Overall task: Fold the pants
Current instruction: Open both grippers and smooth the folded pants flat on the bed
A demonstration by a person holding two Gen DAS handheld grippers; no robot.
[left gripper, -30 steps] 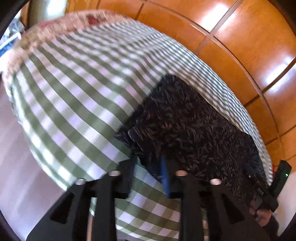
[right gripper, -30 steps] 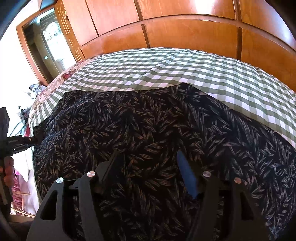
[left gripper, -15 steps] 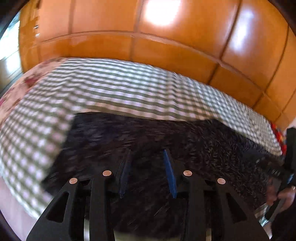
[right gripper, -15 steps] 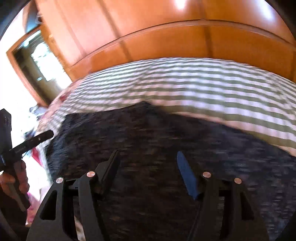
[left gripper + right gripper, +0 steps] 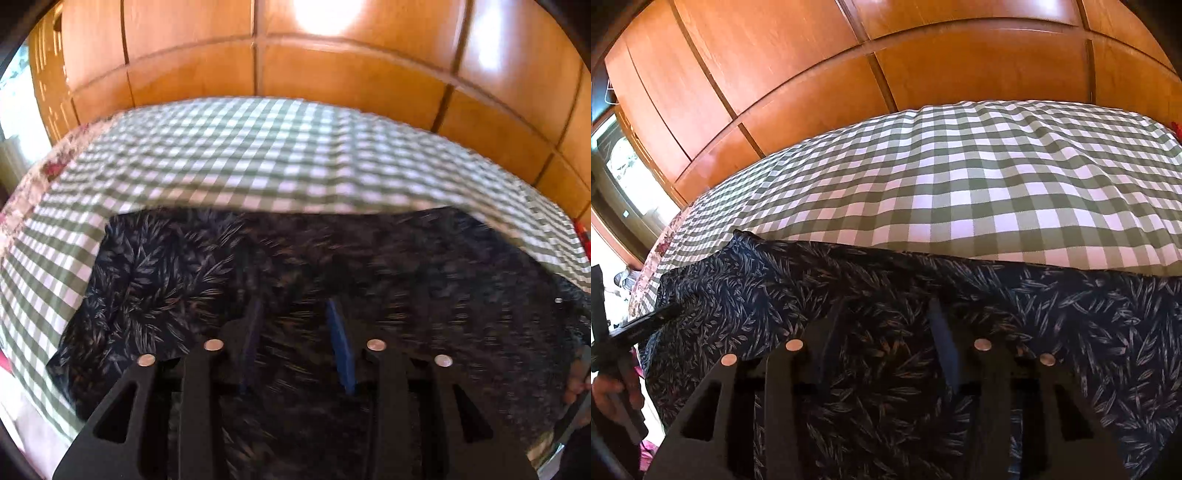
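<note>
The pants — dark navy cloth printed with pale feathery leaves — lie spread flat on a green-and-white checked bedspread, filling the near part of both wrist views. In the left view their far edge runs roughly straight across, and a corner of the cloth sits at the left, with checked cover showing beyond and beside it. The left gripper hangs over the middle of the pants with its two fingers spread apart and nothing between them; whether the tips touch the cloth cannot be told. The right gripper is likewise over the fabric, fingers parted and holding nothing. In the right view the left gripper's black body shows at the far left edge of the pants, with the person's hand around its grip. A floral-patterned strip of bedding borders the checked cover on the left — and behind the bed stands a wall of glossy orange-brown wooden cupboard panels.
</note>
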